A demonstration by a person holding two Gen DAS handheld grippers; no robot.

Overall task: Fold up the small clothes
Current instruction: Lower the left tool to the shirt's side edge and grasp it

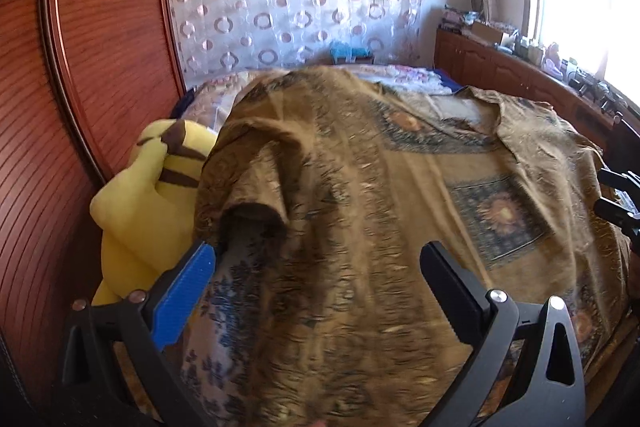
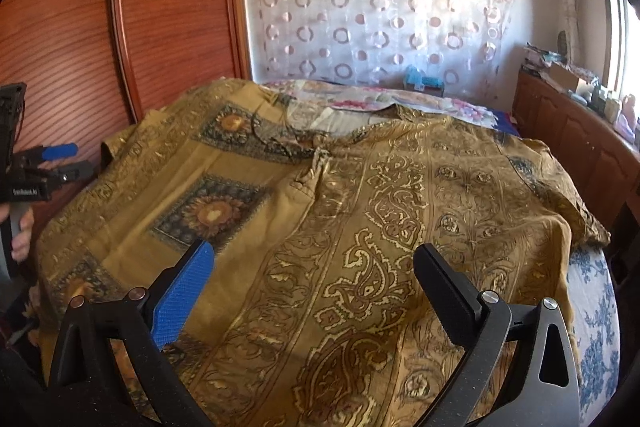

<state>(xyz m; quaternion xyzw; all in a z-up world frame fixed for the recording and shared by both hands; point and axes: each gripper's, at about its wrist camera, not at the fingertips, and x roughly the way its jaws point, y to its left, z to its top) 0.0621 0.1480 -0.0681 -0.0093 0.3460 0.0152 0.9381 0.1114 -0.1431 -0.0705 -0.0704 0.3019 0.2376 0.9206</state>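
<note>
The shirt [image 2: 360, 227], a mustard garment with paisley and medallion print, is lying spread across the bed [image 2: 592, 307], front side up, collar toward the far end. In the left wrist view, one sleeve [image 1: 256, 187] is lying turned in over the body near the left edge; whether this is a deliberate fold cannot be told. The rest of the shirt is lying open and unfolded. Judgement: the task is at an early stage. Both side folds and the bottom-to-collar fold are remaining.

The left gripper [image 1: 320, 275] is hovering over the shirt's near-left area, jaws spread apart, gripping nothing. The right gripper [image 2: 312, 275] is hovering over the shirt's near hem area, jaws likewise spread and empty. Contact between the fingers and the cloth cannot be confirmed.

A hand [image 2: 22, 231] is holding the left gripper's handle at the left edge of the right wrist view. A yellow plush [image 1: 148, 195] is sitting just beside the shirt, against the wooden headboard [image 1: 80, 87].

Writing: a small white label is appearing on the left gripper's body in the right wrist view; it is too small to read. No other text is legible.
</note>
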